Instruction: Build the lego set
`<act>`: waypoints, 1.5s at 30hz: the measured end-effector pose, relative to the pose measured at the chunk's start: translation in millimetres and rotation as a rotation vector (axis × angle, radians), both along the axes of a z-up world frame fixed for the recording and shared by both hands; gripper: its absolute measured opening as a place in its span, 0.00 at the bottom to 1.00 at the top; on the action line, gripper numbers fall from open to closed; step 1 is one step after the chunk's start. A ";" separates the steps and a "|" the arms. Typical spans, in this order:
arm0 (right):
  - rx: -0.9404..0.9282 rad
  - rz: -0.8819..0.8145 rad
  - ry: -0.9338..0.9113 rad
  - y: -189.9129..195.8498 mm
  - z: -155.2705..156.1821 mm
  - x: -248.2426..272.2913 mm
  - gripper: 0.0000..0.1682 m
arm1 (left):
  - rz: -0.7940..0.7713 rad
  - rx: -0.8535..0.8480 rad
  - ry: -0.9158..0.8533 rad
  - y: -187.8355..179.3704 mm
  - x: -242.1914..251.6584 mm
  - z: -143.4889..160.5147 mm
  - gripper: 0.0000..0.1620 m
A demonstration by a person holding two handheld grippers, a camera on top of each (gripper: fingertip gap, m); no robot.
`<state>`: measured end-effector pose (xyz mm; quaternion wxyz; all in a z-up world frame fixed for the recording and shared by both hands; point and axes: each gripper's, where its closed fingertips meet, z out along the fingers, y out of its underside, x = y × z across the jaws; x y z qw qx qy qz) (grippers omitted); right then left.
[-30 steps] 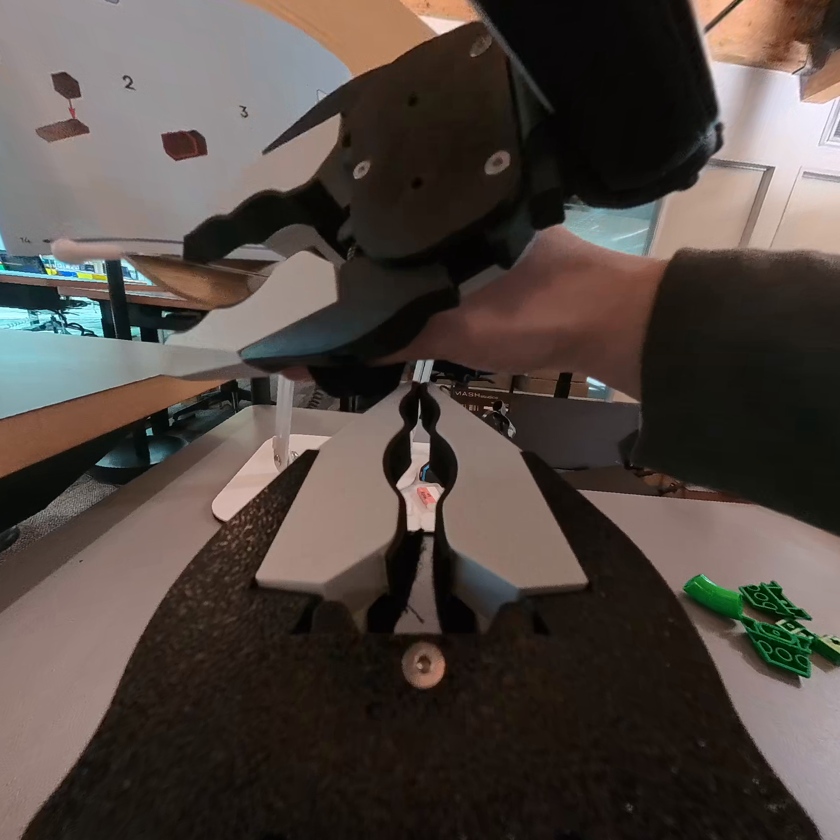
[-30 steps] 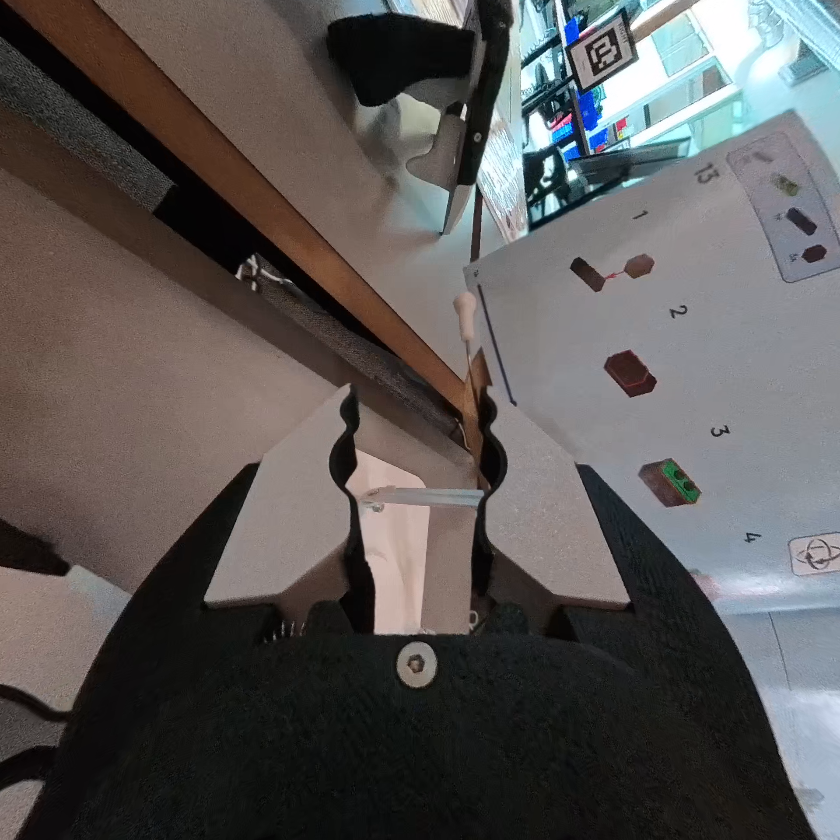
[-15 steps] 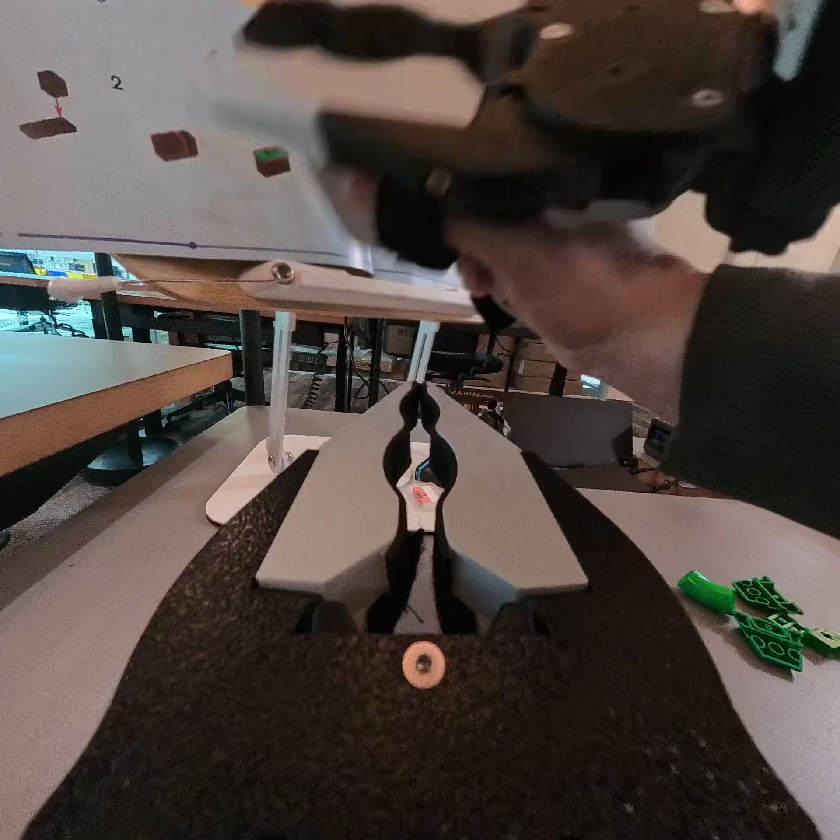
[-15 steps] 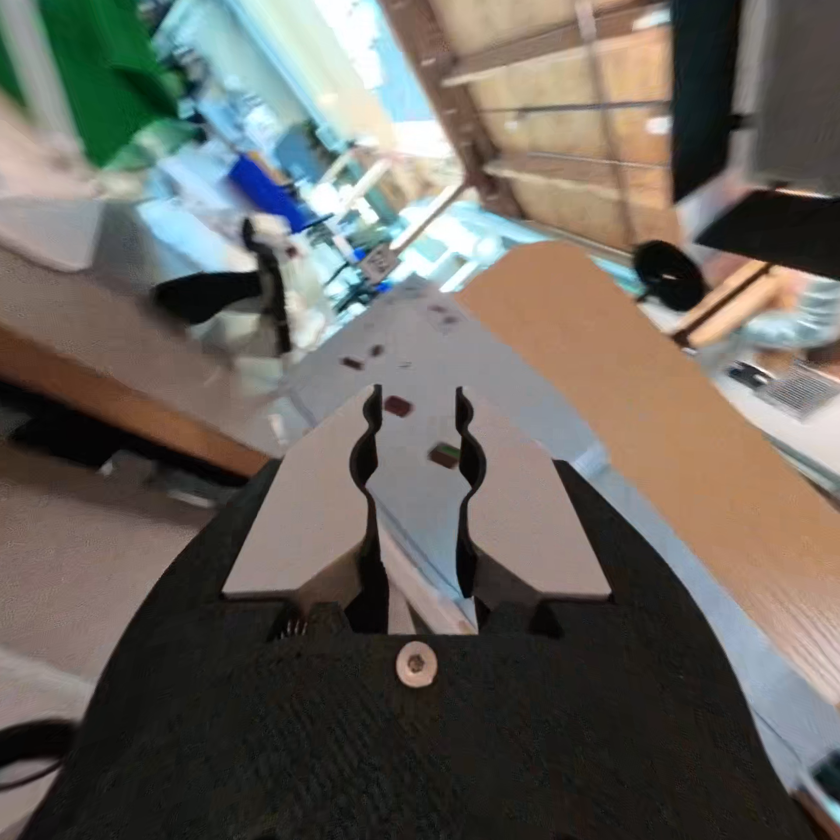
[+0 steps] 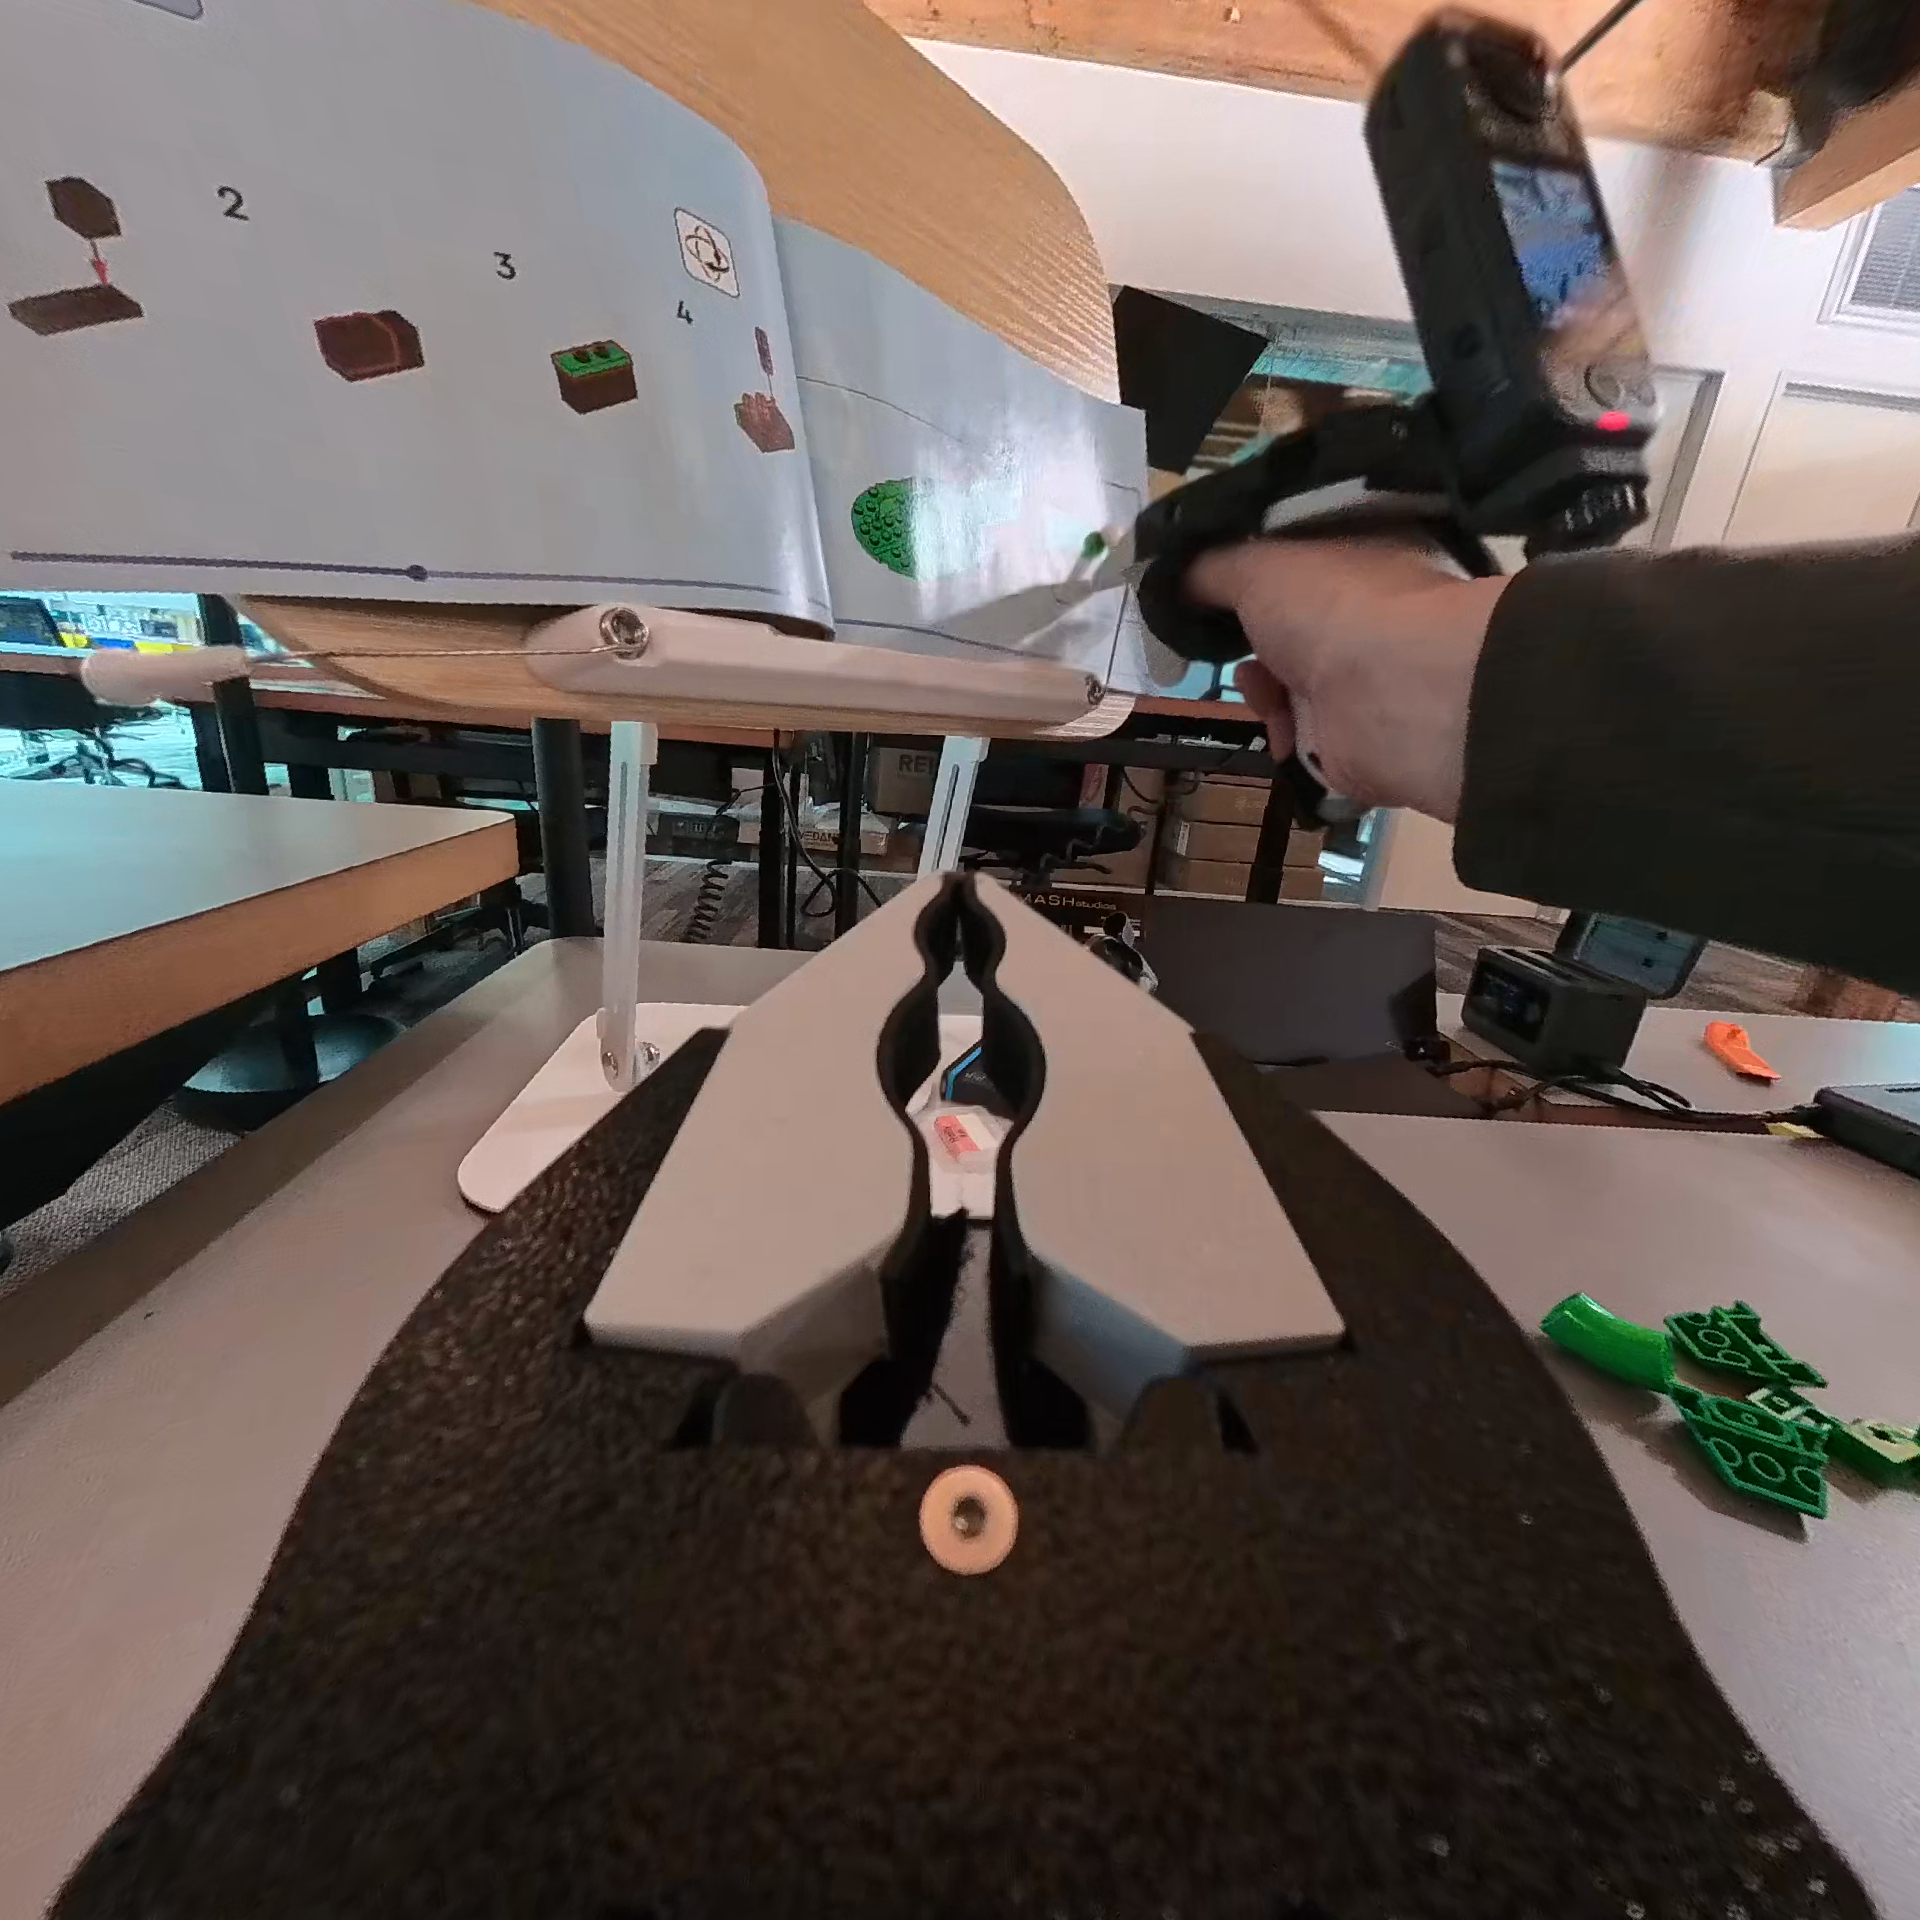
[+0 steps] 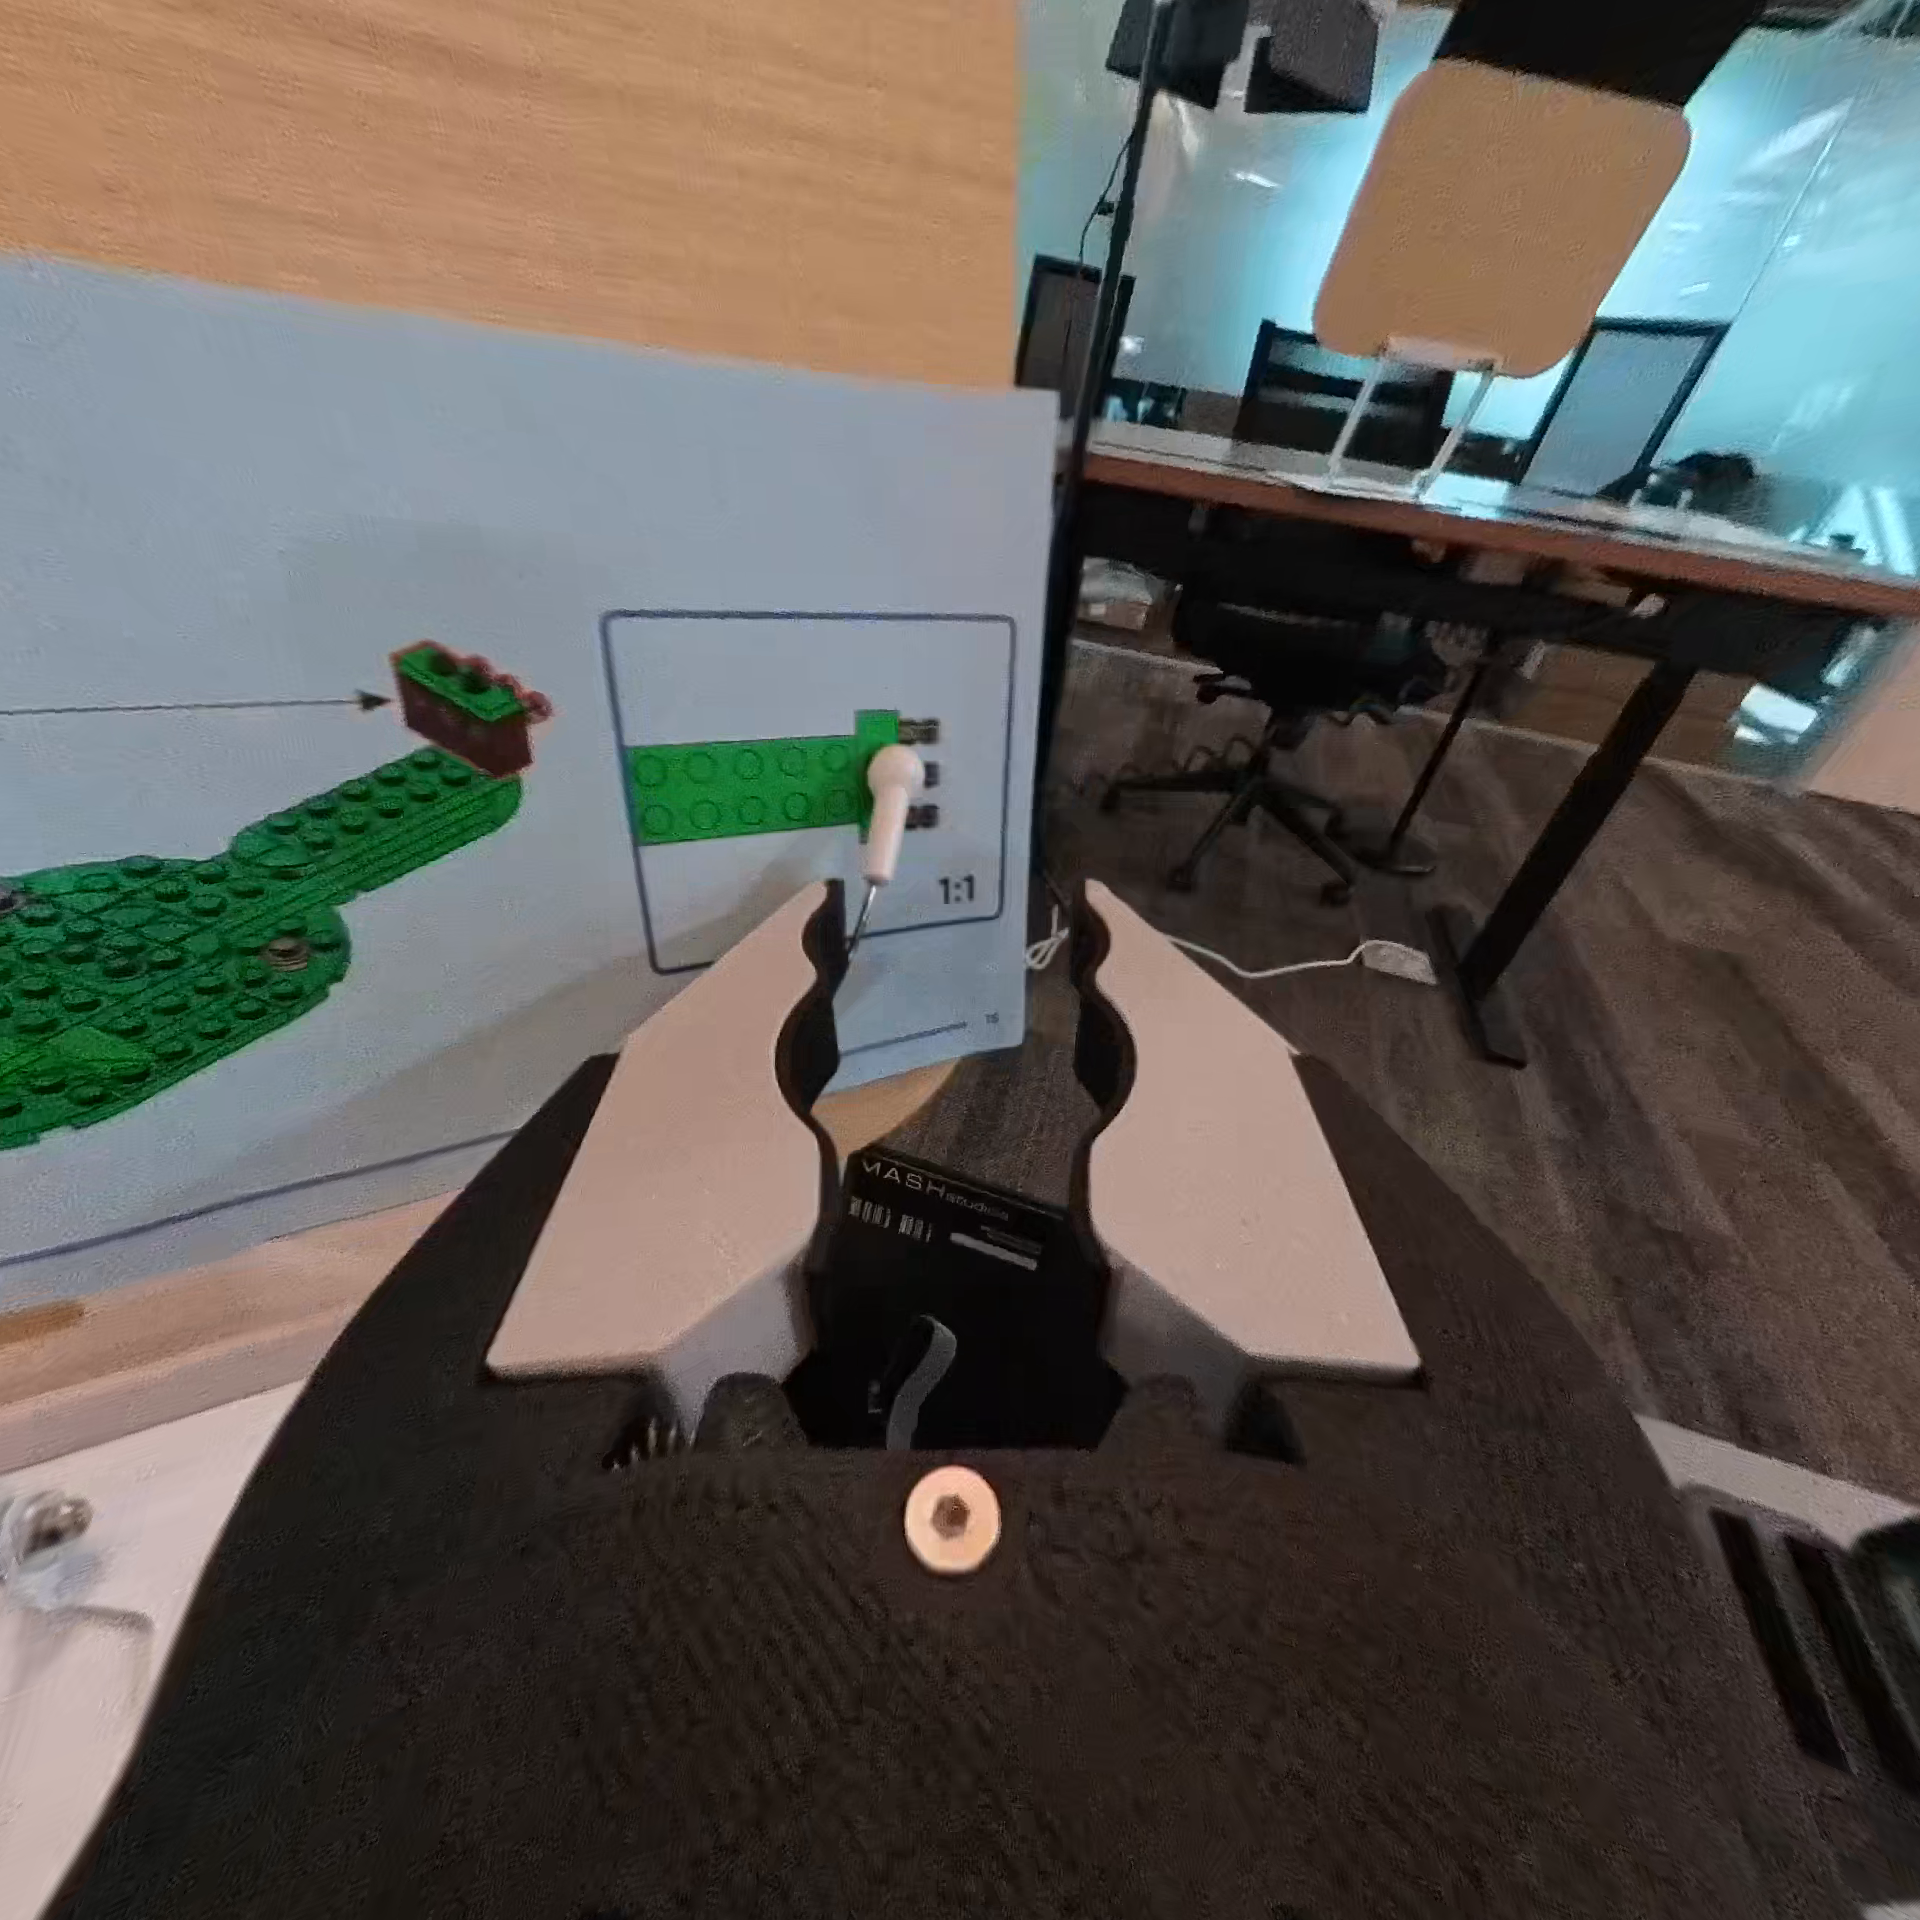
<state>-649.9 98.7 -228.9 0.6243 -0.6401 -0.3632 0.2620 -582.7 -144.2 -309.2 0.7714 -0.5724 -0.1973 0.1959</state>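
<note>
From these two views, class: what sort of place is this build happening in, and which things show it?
Most likely an open office or studio workspace, not a home. Long desks on black legs stand on carpet, with a black swivel office chair beside one. Cardboard boxes are stacked under another desk, and glass partitions run behind.

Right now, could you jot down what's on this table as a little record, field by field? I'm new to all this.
Left gripper: shut, empty, low over the grey table
Right gripper: open, empty, raised at the booklet's right page edge
Instruction booklet: open on a white stand, held by wire page holders
Page holder tip: white, resting on the right page
Green Lego pieces: loose on the table, to the left gripper's right
Orange piece: farther back on the table
</note>
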 end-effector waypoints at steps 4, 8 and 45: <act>-0.122 -0.002 0.041 14.2 -11.8 5.4 0.26 | -0.005 0.005 -0.006 -0.1 -0.4 0.2 0.00; -0.201 -0.012 0.069 21.9 -24.6 9.0 0.25 | -0.009 -0.006 0.010 2.0 2.0 0.2 0.00; -0.211 0.358 0.326 12.6 -19.8 -0.4 0.17 | -0.019 -0.007 0.005 3.2 2.0 -0.3 0.00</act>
